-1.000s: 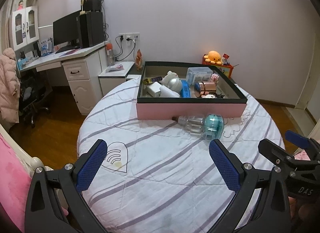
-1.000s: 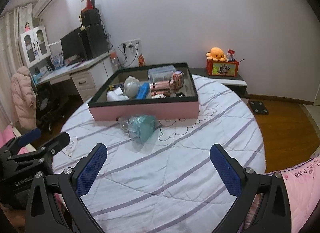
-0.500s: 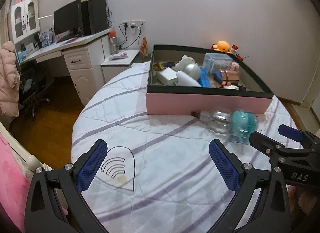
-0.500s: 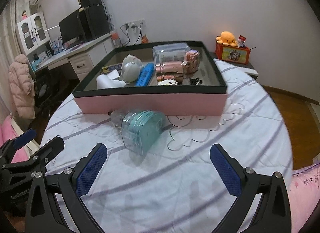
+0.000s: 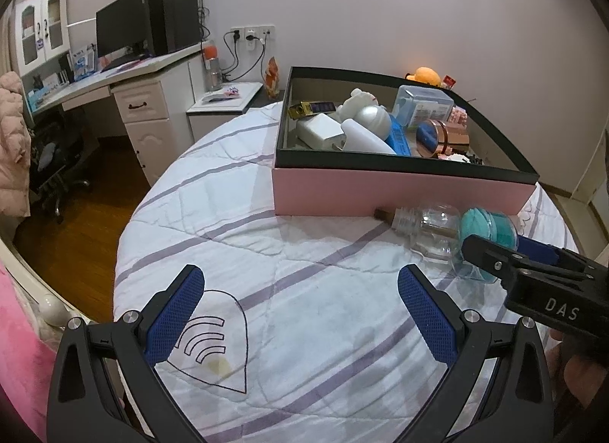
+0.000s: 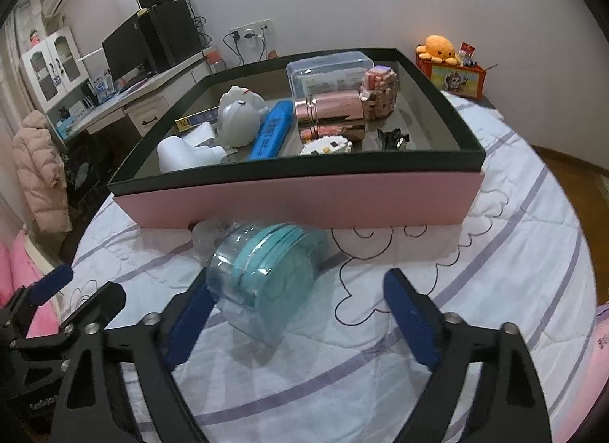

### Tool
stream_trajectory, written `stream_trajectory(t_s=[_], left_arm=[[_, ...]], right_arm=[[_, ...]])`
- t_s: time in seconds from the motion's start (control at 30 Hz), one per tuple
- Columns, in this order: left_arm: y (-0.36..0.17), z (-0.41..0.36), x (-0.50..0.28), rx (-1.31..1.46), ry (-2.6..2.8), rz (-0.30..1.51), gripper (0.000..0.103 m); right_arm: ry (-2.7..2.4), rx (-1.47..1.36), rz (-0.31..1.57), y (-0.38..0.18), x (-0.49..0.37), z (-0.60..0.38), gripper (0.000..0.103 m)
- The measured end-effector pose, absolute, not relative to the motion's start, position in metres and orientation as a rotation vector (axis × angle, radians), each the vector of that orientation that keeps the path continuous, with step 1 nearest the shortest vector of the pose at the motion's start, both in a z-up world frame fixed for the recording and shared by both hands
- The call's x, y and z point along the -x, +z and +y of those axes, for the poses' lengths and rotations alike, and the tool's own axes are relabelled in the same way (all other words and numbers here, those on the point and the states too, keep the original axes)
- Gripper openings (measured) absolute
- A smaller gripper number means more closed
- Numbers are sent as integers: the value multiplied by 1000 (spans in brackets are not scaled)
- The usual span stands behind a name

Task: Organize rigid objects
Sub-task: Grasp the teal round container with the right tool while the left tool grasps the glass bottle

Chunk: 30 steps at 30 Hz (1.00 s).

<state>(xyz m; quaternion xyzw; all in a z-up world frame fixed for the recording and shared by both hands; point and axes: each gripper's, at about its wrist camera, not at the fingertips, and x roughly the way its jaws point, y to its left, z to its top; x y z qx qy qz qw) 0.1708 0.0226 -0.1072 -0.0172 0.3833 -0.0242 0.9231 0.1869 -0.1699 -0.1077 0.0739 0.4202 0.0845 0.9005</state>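
Observation:
A teal disc in a clear plastic case point(image 6: 262, 275) lies on the striped bedsheet in front of the pink box point(image 6: 304, 203), beside a clear bulb-shaped bottle point(image 5: 426, 224). My right gripper point(image 6: 298, 313) is open, its left finger beside the case, the case partly between the jaws. In the left wrist view the case point(image 5: 489, 231) sits right of centre, half hidden by the right gripper point(image 5: 533, 271). My left gripper point(image 5: 300, 309) is open and empty over the sheet. The box holds several items: a white toy, a blue case, a rose-gold cylinder point(image 6: 331, 115).
A desk with a monitor point(image 5: 125, 37) and drawers stands at the left. A chair with a pink jacket point(image 5: 11, 146) is at the far left. An orange plush point(image 6: 437, 48) sits on a box behind. The bed edge drops to a wood floor.
Both grippers have moved forward toward the box. The right gripper has come down around the teal case, which now sits by its left finger.

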Motion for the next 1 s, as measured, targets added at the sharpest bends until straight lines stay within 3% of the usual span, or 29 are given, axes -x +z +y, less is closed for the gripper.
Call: stream_trajectory(t_s=[0.2, 0.43, 0.57, 1.0], left_arm=[[-106, 16, -172, 30, -63, 788, 103], [-108, 9, -174, 36, -82, 801, 103], [-110, 3, -178, 34, -94, 813, 103], [-119, -47, -209, 1, -190, 868, 103]], right_arm=[[145, -126, 848, -101, -181, -169, 65], [147, -105, 875, -112, -201, -166, 64], [169, -104, 869, -115, -201, -164, 42], [112, -132, 822, -108, -177, -208, 41]])
